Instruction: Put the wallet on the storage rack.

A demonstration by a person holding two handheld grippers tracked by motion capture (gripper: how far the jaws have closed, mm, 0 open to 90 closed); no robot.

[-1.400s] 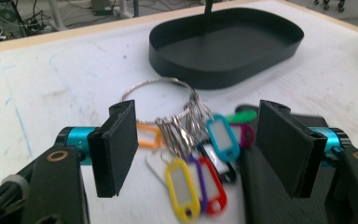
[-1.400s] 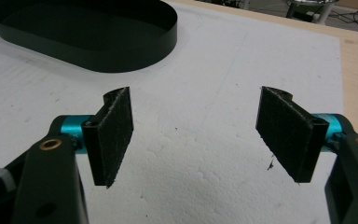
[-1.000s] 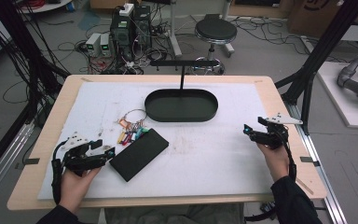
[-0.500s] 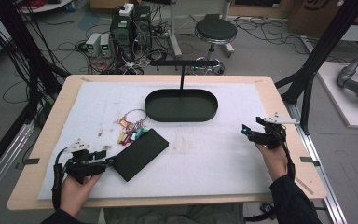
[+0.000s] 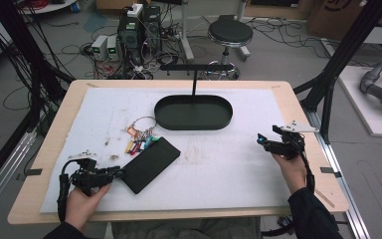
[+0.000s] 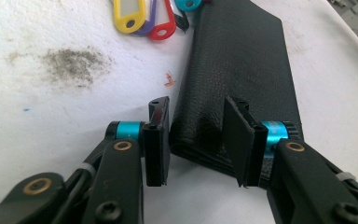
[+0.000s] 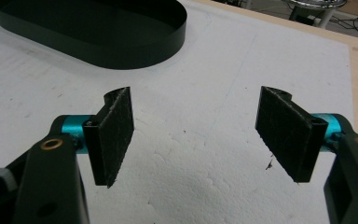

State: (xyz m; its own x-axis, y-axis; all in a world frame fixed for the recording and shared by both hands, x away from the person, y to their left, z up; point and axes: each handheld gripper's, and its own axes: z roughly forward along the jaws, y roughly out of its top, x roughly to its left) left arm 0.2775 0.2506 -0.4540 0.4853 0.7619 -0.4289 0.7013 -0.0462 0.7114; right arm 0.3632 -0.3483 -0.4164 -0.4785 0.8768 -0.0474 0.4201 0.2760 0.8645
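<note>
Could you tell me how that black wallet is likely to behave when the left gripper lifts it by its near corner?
The black wallet looks like soft grained leather, so it will probably sag rather than stay stiff. Its folded edge is thick, so the layers may splay. The left gripper, just closing, straddles only the corner, so it may pivot; the textured surface should resist slipping.

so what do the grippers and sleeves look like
Both grippers, left and right, are black, with flat dark pads, turquoise collars behind the pads and brass-coloured pivot pins. A black cable loops from the left one; a grey three-cornered plate tops the right one. The sleeves are dark.
</note>
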